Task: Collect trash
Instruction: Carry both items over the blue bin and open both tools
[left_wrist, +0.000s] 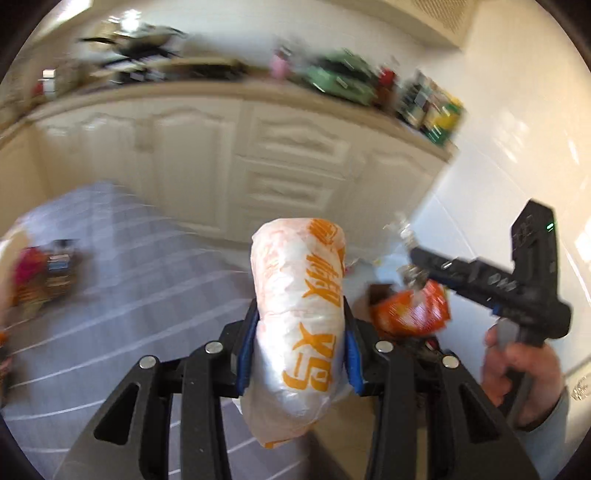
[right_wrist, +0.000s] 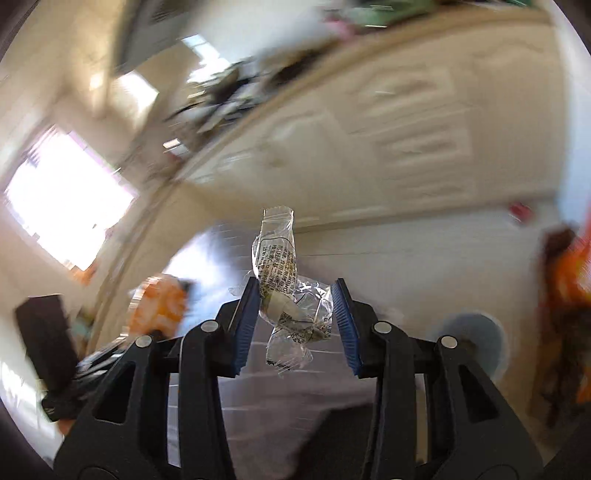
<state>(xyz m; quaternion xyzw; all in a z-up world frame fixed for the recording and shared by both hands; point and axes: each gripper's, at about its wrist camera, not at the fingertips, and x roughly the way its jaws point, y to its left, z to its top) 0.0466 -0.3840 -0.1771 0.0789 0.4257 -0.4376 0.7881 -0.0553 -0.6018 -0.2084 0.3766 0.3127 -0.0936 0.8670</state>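
Observation:
My left gripper (left_wrist: 300, 332) is shut on a rolled white plastic bag with orange print (left_wrist: 299, 295), which stands up between the blue pads. In the left wrist view, a hand (left_wrist: 517, 373) at the right holds my right gripper (left_wrist: 410, 266). The right wrist view shows that right gripper (right_wrist: 295, 310) shut on a crumpled clear wrapper with black print (right_wrist: 280, 273), held in the air. The white and orange bag (right_wrist: 159, 306) shows blurred at lower left there. A crumpled orange snack bag (left_wrist: 410, 314) lies low between the two grippers.
Cream kitchen cabinets (left_wrist: 288, 155) run across the back under a cluttered counter (left_wrist: 229, 88). A white tiled wall (left_wrist: 517, 147) rises on the right. The pale tiled floor (left_wrist: 129, 277) holds colourful packets (left_wrist: 40, 273) at far left. Both views are motion-blurred.

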